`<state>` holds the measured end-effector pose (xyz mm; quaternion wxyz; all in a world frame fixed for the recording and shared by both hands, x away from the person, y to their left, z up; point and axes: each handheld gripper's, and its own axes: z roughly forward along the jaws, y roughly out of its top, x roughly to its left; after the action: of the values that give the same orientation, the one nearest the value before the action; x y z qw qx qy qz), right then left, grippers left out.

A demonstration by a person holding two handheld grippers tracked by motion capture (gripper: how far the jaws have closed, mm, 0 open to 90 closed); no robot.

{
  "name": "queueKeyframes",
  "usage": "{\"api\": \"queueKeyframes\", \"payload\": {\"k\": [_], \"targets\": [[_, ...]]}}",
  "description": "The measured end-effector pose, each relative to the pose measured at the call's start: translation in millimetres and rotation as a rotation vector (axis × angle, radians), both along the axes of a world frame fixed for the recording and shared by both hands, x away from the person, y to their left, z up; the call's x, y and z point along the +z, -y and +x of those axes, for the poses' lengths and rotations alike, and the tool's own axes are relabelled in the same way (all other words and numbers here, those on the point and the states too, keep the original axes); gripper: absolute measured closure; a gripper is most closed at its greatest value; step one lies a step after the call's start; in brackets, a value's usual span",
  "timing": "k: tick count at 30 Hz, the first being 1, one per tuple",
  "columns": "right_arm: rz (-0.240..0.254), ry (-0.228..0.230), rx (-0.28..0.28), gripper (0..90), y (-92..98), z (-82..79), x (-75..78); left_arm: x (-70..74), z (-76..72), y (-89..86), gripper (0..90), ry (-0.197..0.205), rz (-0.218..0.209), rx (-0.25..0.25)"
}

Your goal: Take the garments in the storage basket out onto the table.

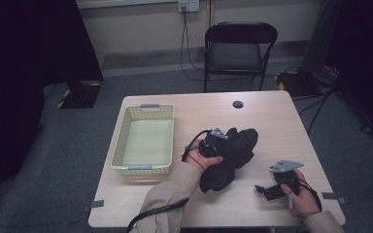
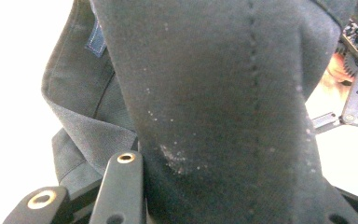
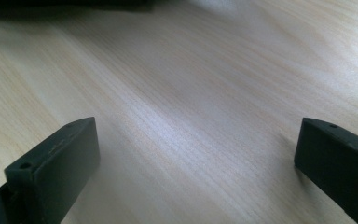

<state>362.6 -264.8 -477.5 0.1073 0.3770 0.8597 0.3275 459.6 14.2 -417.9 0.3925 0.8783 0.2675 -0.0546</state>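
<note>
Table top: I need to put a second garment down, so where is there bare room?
Bare wood lies along the far edge of the table near the dark round spot, and between the black garment and the right edge. It is crowded between the basket and the garment.

No readable text, labels or numbers anywhere.

The high view looks forward and down on the whole table (image 1: 272, 121) from the person's side. The left gripper view sits pressed close against the black cloth (image 2: 223, 102), facing perhaps rightward across the table. The right gripper view skims low over bare tabletop (image 3: 191, 93), which the high view shares.
</note>
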Motion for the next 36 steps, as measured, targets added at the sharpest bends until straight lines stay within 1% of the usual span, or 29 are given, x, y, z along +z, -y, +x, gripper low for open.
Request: {"api": "queueKeyframes", "payload": {"k": [4,10,19,23,33,36], "targets": [[0.000,0.000,0.000,0.0,0.0,0.0,0.0,-1.9,0.1,-0.9,60.4,-0.005,0.009,0.009],[0.000,0.000,0.000,0.0,0.0,0.0,0.0,-5.8,-0.4,-1.7,59.3,-0.009,0.020,0.009],[0.000,0.000,0.000,0.0,0.0,0.0,0.0,-7.7,-0.8,-0.5,57.2,-0.014,0.027,0.017],[0.000,0.000,0.000,0.0,0.0,0.0,0.0,-8.8,-0.1,-0.4,56.4,-0.019,0.023,0.025],[0.000,0.000,0.000,0.0,0.0,0.0,0.0,-11.8,0.3,0.8,53.9,-0.035,0.023,0.019],[0.000,0.000,0.000,0.0,0.0,0.0,0.0,-12.9,0.5,1.3,53.3,-0.042,0.019,0.025]]}}
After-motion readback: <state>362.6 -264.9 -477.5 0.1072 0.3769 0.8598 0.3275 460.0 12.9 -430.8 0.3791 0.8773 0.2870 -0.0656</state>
